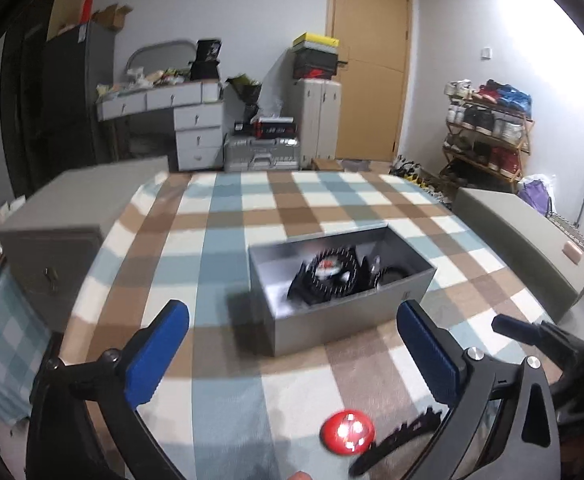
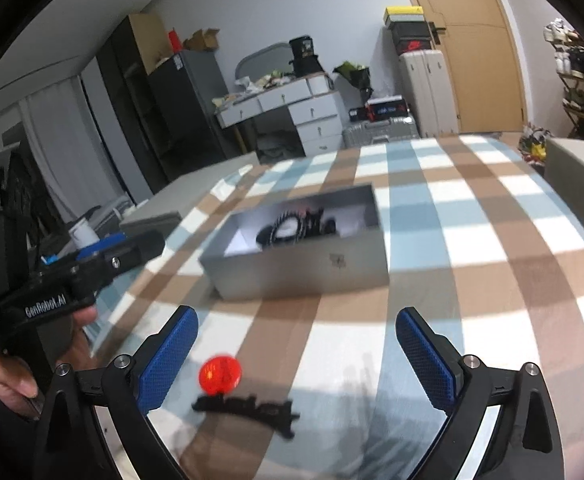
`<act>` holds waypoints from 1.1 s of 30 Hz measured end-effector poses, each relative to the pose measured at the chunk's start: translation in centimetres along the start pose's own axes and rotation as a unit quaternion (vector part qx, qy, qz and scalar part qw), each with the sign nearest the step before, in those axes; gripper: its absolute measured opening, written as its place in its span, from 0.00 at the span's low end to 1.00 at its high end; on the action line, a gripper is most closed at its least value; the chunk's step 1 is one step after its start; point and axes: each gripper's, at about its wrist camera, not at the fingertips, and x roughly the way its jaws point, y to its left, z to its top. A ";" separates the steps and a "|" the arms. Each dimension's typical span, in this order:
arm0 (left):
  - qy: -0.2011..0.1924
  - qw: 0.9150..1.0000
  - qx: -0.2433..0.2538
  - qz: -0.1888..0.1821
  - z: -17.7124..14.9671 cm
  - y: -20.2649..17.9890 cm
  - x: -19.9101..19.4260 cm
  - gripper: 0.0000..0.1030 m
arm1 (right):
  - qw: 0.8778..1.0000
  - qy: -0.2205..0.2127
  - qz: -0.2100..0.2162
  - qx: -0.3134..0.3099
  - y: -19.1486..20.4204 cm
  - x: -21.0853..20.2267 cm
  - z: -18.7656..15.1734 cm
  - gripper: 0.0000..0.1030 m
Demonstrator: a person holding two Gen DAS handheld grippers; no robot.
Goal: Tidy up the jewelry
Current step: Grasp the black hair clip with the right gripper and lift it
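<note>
An open grey box [image 1: 343, 312] [image 2: 303, 264] sits on the checked cloth, with several black hair clips and a red piece inside. Near the front edge lie a round red jewel piece [image 1: 347, 433] [image 2: 220, 374] and a black toothed hair clip [image 1: 395, 440] [image 2: 248, 410], side by side. My left gripper [image 1: 292, 352] is open, its blue pads wide apart, with the red piece lying low between them. My right gripper [image 2: 295, 360] is open too, above the red piece and the clip, gripping nothing. In the right wrist view a hand holds the left gripper [image 2: 92, 264] at the left.
The grey box lid [image 1: 523, 240] lies at the right on the checked table [image 1: 228, 208]. A grey cabinet [image 1: 64, 220] stands left of the table. Beyond are a white desk with drawers [image 1: 180, 120], suitcases, a wooden door [image 1: 367, 60] and a shoe rack [image 1: 487, 128].
</note>
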 end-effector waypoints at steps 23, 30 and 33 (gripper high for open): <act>0.056 0.995 -0.083 0.029 -4.7 4.9 -1.7 0.98 | 0.994 0.059 -0.079 -0.045 7.0 3.5 -6.4 0.99; 0.060 0.994 -0.086 0.027 -4.9 5.3 -1.5 0.98 | 0.985 0.072 -0.128 -0.094 7.9 4.9 -7.0 0.99; 0.066 0.993 -0.091 0.027 -5.1 5.5 -1.4 0.98 | 0.983 0.068 -0.139 -0.096 7.6 4.8 -7.1 0.97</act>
